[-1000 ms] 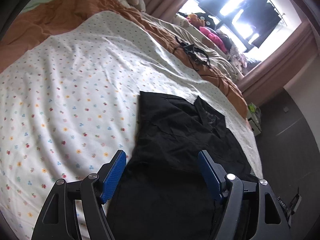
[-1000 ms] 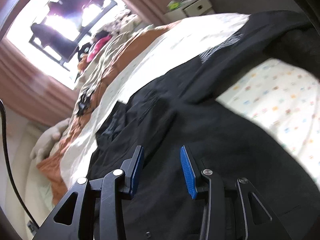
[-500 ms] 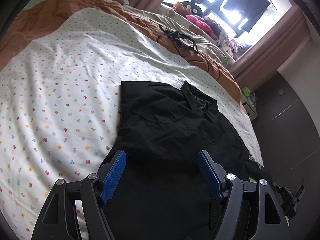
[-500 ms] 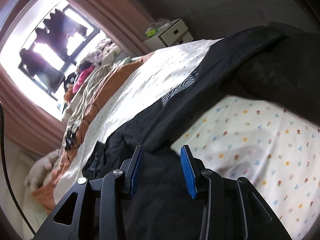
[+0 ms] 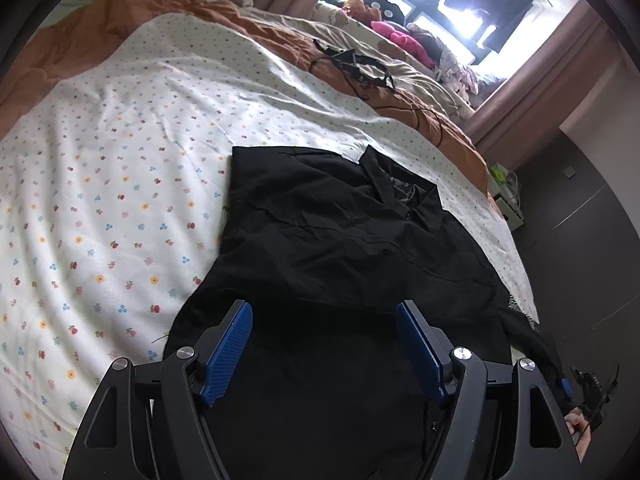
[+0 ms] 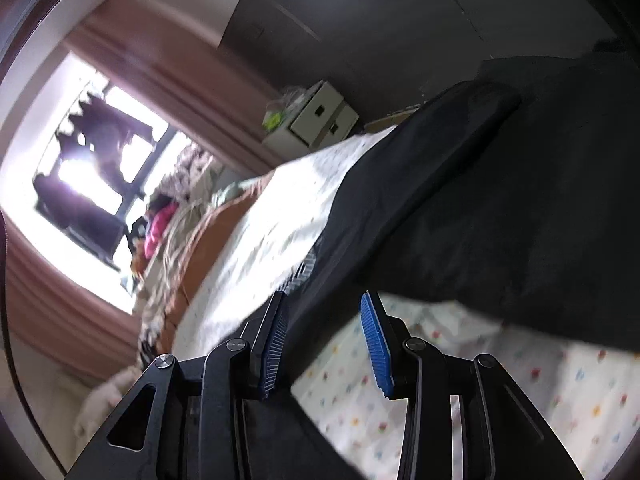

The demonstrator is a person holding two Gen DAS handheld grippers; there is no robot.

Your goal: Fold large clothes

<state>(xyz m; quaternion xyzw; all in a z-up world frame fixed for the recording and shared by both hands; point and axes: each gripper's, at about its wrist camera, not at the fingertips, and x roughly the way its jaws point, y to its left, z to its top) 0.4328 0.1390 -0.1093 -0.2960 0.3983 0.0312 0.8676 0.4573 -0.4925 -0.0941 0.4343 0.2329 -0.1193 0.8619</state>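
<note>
The left gripper (image 5: 323,350) hovered with jaws spread wide above the black shirt's (image 5: 340,240) hem, touching nothing. The right gripper (image 6: 324,344) stood partly parted over a dark fold of the shirt (image 6: 460,220); blur hid whether its pads pressed the cloth. The shirt lay on the floral sheet (image 5: 120,184), its lower edge cut off behind the grippers.

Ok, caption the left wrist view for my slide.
Open left gripper over a black collared shirt on a floral bedsheet.
</note>
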